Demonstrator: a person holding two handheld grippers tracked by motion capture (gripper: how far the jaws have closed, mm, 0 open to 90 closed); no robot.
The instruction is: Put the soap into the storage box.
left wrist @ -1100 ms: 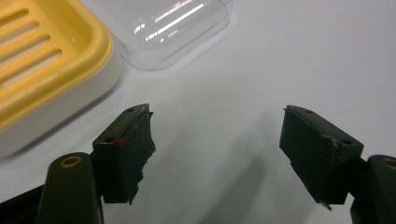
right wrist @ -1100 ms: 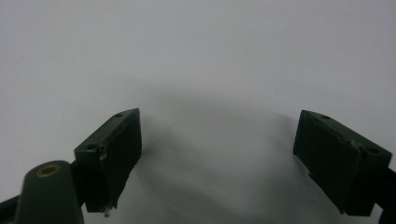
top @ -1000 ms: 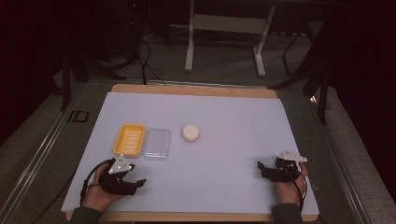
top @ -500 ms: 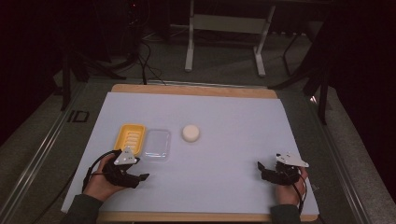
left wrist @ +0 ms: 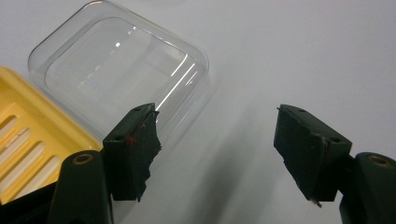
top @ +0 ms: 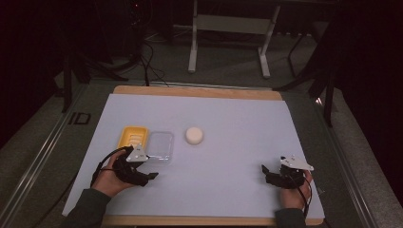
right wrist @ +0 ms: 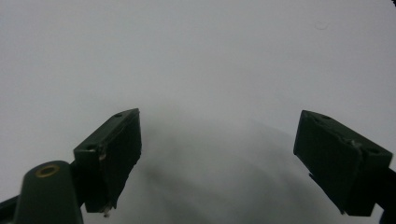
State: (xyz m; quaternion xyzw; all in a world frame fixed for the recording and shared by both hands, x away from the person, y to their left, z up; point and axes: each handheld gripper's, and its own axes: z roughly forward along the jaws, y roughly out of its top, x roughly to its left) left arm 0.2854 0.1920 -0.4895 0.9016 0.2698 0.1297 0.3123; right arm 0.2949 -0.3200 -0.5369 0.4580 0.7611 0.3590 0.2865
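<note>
Pale sheeting covered the surface, with dark floor beyond. Nearest, the right gripper rested low at the right, jaws wide and empty. The left gripper had shifted forward and slightly up from where it sat a second before, and now stood just beside the clear tray, its jaws apart with nothing between them. That looked like the start of a reach for the tray. The tray, the yellow dish touching its left side and the round white soap farther right lay unmoved
</note>
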